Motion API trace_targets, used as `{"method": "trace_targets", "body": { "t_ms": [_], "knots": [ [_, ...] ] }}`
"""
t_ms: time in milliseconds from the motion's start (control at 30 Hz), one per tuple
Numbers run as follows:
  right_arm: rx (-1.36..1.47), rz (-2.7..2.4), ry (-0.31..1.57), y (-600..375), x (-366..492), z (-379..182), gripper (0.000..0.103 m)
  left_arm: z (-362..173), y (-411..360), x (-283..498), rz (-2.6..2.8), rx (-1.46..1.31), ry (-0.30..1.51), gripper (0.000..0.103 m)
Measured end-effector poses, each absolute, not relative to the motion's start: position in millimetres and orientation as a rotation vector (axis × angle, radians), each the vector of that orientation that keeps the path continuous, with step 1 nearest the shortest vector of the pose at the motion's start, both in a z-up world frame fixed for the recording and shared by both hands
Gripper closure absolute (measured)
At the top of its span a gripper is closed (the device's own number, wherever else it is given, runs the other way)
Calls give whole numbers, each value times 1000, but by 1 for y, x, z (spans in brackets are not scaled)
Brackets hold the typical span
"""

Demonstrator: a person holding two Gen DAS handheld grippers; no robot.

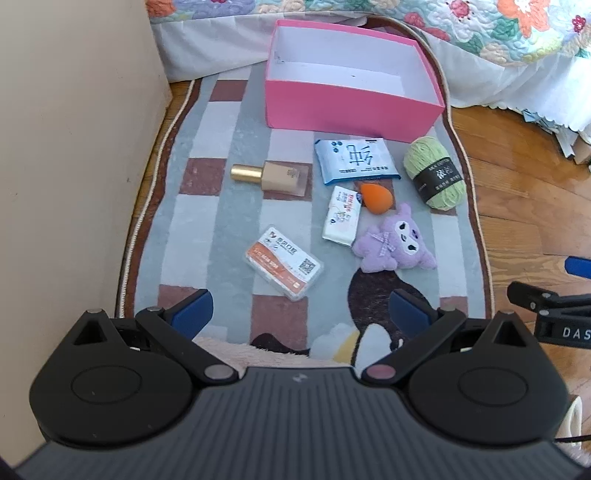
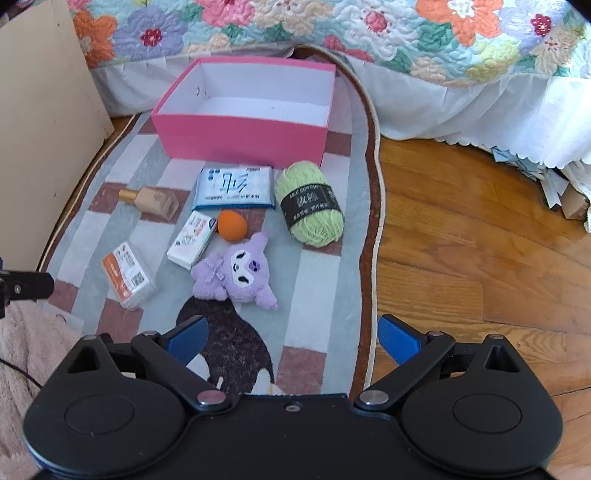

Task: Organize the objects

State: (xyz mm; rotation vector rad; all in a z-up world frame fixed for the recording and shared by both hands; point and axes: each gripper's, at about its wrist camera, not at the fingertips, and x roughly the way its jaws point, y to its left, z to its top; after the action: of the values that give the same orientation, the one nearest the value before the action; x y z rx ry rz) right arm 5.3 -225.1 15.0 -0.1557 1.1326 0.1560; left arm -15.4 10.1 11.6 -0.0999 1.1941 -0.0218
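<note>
An empty pink box (image 1: 351,110) (image 2: 240,138) stands open on a checked rug. In front of it lie a foundation bottle (image 1: 273,176) (image 2: 155,201), a blue wipes pack (image 1: 354,159) (image 2: 234,188), a green yarn ball (image 1: 436,172) (image 2: 310,203), an orange sponge (image 1: 376,198) (image 2: 232,226), a white tissue pack (image 1: 342,216) (image 2: 192,240), a purple plush (image 1: 393,242) (image 2: 236,273) and a clear card case (image 1: 282,263) (image 2: 127,275). My left gripper (image 1: 301,314) is open and empty, short of the card case. My right gripper (image 2: 293,338) is open and empty, short of the plush.
The rug (image 1: 221,206) (image 2: 317,280) lies on a wooden floor (image 2: 480,258). A beige panel (image 1: 74,147) stands at the left. A bed with a floral quilt (image 2: 369,33) runs behind the box. The right gripper shows at the right edge of the left wrist view (image 1: 554,314).
</note>
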Motion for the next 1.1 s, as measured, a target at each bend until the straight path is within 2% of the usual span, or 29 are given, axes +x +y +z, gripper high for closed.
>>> {"method": "trace_targets", "body": {
  "t_ms": [367,667,967,1100],
  "knots": [
    [-167,165,1132,-221,4,13,3,9,14,-16,-3,-122,1190,0],
    [-168,167,1135,-222,5,13,3,17,6,-25,5,-87,1091,0],
    [-175,154,1120,-221,3,14,3,15,5,-20,50,3,1070,0],
    [-175,158,1123,-222,2,13,3,15,11,-20,46,-41,1070,0]
  ]
}}
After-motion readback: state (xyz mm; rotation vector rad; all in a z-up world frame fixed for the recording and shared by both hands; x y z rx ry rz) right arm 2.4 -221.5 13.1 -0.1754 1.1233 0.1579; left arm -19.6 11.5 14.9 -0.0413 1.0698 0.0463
